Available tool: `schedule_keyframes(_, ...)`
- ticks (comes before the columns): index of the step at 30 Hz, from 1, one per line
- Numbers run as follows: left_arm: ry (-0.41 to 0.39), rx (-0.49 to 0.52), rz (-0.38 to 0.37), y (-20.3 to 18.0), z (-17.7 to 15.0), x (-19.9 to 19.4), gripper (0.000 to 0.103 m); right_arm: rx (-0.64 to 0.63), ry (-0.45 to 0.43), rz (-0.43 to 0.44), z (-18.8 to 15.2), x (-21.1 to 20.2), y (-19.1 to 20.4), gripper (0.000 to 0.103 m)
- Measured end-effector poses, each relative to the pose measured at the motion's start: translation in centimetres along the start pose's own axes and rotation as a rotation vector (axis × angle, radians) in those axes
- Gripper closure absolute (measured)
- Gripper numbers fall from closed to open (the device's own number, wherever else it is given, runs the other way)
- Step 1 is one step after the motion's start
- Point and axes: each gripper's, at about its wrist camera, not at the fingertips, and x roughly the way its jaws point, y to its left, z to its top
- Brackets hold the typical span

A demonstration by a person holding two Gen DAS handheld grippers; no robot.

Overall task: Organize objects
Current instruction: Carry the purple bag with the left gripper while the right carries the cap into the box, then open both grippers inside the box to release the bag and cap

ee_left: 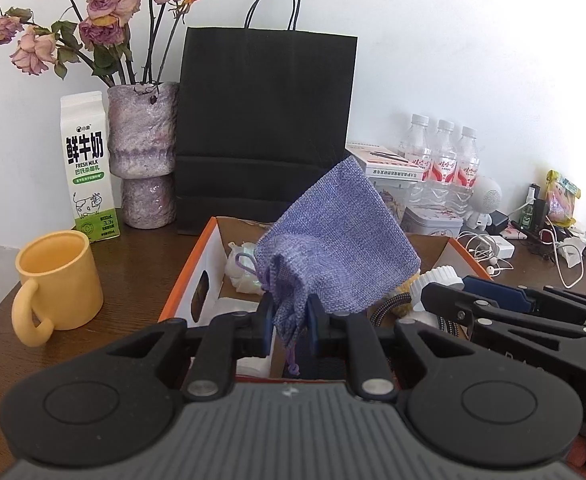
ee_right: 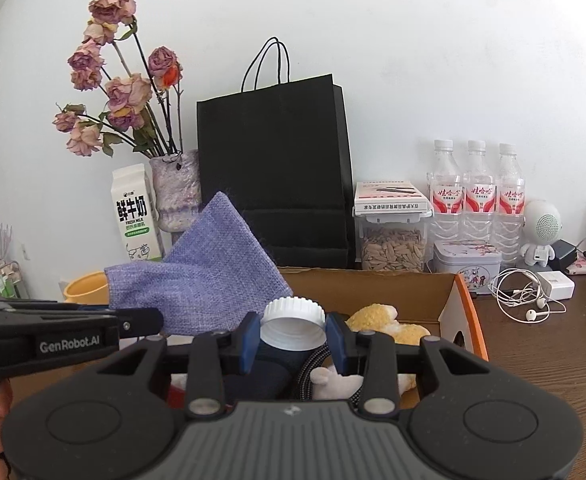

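A purple drawstring pouch (ee_left: pixel 333 240) and a white-capped bottle (ee_right: pixel 293 322) are held over an orange-edged cardboard box (ee_left: pixel 189 276).

At nine o'clock in the left wrist view one yellow mug (ee_left: pixel 55 280) is seen, with one milk carton (ee_left: pixel 89 164) and one vase of dried roses (ee_left: pixel 143 152) behind it at ten o'clock. The left gripper (ee_left: pixel 291 320) is clamped on the gathered neck of the pouch, probably so the body hangs free of the box contents. One black paper bag (ee_left: pixel 265 128) stands at twelve o'clock. The right gripper (ee_right: pixel 293 340) is closed on the bottle just below its cap, which gives a firm hold for lifting. Three water bottles (ee_right: pixel 477 196) are lined up at two o'clock.
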Motion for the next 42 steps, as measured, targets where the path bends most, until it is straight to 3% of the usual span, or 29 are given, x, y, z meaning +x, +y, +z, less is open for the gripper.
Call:
schedule_keyframes(12, 0.035, 0.014, 0.014, 0.1, 0.4, 3.1, 0.085, -0.001, 0.053, -0.015, -0.5, 3.0, -1.3, 0.068)
schedule_keyframes(14, 0.035, 0.006, 0.02, 0.3, 0.3, 3.3, 0.079, -0.005, 0.063, -0.017, -0.6, 3.2, -1.2, 0.068)
schedule_keyframes(17, 0.027, 0.01, 0.04, 0.3, 0.1, 3.4, 0.049, -0.01, 0.083, -0.04, -0.8, 3.5, -1.2, 0.067)
schedule_keyframes(18, 0.024, 0.006, 0.044, 0.3, 0.1, 3.4, 0.031, -0.011, 0.091, -0.05, -0.9, 3.6, -1.3, 0.062)
schedule_keyframes(19, 0.016, 0.004, 0.048, 0.3, 0.1, 3.3, 0.019, -0.003, 0.098, -0.061, -0.9, 3.6, -1.4, 0.049)
schedule_keyframes(20, 0.008, 0.006, 0.056, 0.3, 0.2, 3.3, 0.015, 0.004, 0.1, -0.071, -1.0, 3.6, -1.6, 0.041)
schedule_keyframes(21, 0.004, 0.007, 0.066, 0.3, 0.2, 3.3, 0.001, 0.006, 0.103, -0.082, -1.0, 3.6, -1.7, 0.027)
schedule_keyframes(22, -0.002, 0.007, 0.076, 0.3, 0.2, 3.2, 0.0, 0.005, 0.104, -0.093, -1.0, 3.7, -1.7, 0.017)
schedule_keyframes(24, -0.008, 0.009, 0.08, 0.3, 0.3, 3.1, 0.0, 0.007, 0.104, -0.102, -0.9, 3.6, -1.7, 0.012)
schedule_keyframes(42, -0.033, -0.007, 0.06, 0.3, 0.4, 1.6, 0.0, -0.006, 0.104, -0.081, -0.8, 2.4, -1.1, 0.0)
